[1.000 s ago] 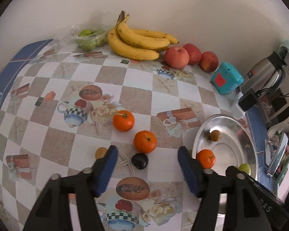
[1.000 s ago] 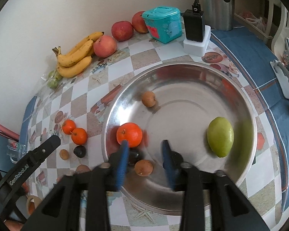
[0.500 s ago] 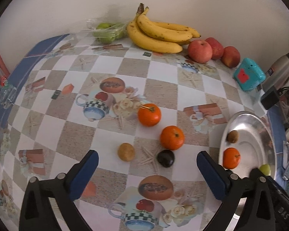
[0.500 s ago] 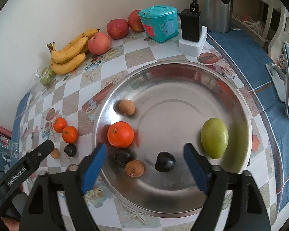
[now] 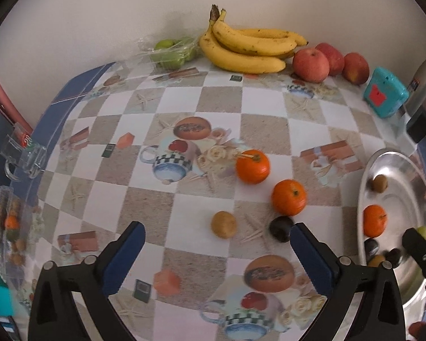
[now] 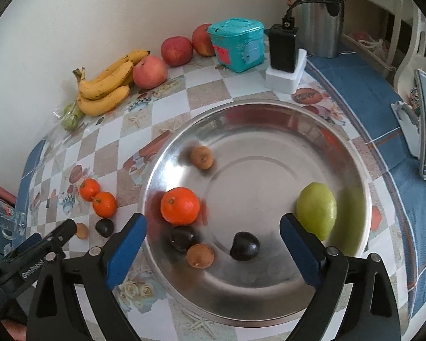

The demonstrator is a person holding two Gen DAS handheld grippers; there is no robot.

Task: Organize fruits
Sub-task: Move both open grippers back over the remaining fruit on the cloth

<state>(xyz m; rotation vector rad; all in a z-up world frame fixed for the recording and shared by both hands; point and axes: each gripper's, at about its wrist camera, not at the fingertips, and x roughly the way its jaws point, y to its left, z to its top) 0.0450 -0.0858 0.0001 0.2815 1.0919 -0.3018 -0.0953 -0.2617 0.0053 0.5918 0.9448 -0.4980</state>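
Observation:
My left gripper (image 5: 217, 251) is open and empty above the table. Just ahead of it lie a small brown fruit (image 5: 223, 224), a dark plum (image 5: 281, 228) and two oranges (image 5: 252, 166) (image 5: 288, 197). My right gripper (image 6: 213, 244) is open and empty over the steel bowl (image 6: 269, 119). The bowl holds an orange (image 6: 180, 205), a green pear (image 6: 316, 210), two dark plums (image 6: 244, 246) (image 6: 183, 237) and two brown fruits (image 6: 200, 255) (image 6: 202, 157). Bananas (image 5: 247, 48) and apples (image 5: 311, 64) lie by the wall.
A teal box (image 6: 237, 44), a black charger on a white block (image 6: 284, 56) and a steel kettle (image 6: 318, 14) stand at the back. A bag of green fruit (image 5: 170, 51) lies left of the bananas. A glass mug (image 5: 22, 153) stands at the left table edge.
Both grippers have opened wide. The right one let a dark plum go into the bowl and drew back. The left one has shifted left, so the fruits now lie toward its right finger.

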